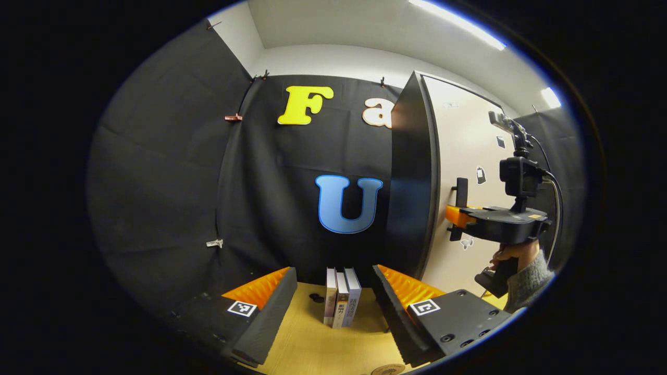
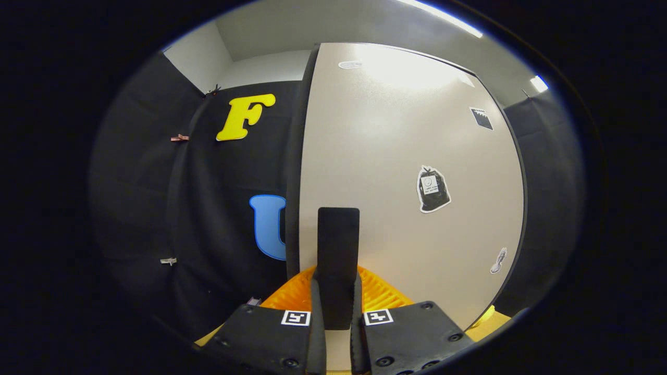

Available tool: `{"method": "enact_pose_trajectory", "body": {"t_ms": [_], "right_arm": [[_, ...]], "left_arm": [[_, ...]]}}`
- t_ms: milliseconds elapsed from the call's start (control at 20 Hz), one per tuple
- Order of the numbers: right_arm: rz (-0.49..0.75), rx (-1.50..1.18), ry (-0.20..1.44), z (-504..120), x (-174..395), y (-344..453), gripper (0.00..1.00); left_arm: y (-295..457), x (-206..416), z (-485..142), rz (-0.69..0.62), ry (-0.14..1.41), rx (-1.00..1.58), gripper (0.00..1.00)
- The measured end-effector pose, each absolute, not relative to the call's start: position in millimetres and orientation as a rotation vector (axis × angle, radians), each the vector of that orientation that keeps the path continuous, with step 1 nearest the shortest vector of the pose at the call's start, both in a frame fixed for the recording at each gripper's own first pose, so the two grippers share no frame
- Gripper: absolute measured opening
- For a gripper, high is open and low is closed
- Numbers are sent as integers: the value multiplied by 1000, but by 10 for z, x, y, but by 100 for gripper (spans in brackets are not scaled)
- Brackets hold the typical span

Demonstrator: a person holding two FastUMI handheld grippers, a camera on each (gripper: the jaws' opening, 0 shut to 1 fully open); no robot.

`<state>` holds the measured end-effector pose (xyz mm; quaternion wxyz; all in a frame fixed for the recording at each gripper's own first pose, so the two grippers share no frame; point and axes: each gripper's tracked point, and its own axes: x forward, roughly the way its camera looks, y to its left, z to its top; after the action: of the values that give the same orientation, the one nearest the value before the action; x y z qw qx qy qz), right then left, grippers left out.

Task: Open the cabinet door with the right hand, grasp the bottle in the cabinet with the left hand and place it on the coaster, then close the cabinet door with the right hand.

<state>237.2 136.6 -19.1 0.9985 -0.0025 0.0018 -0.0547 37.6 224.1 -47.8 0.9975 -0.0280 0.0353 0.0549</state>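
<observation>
Black handle [image 2: 338, 260] between right tongs [image 2: 337, 307]

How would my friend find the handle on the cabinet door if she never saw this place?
Look for the tall pale cabinet door standing in front of the black cloth wall. Near its left edge, low down, is a dark upright bar: the handle. Unlike the flat stickers dotted over the door, it sticks out, and the right gripper is closed around it.

The beige cabinet door [image 2: 406, 172], black-edged and stickered, stands closed; its upright black handle [image 2: 337, 260] sits near its left edge.
</observation>
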Motion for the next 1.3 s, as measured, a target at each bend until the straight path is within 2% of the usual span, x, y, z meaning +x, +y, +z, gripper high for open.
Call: {"method": "enact_pose_trajectory", "body": {"t_ms": [400, 800, 1300], "right_arm": [[-81, 23, 22, -30, 1822, 1388, 22], [-68, 26, 34, 52, 1163, 1107, 22], [-162, 12, 49, 143, 576, 603, 21]], "left_arm": [[1743, 182, -294, 17, 7, -84, 91], [1091, 267, -372, -122, 48, -92, 91], [285, 412, -428, -342, 60, -90, 91]]}}
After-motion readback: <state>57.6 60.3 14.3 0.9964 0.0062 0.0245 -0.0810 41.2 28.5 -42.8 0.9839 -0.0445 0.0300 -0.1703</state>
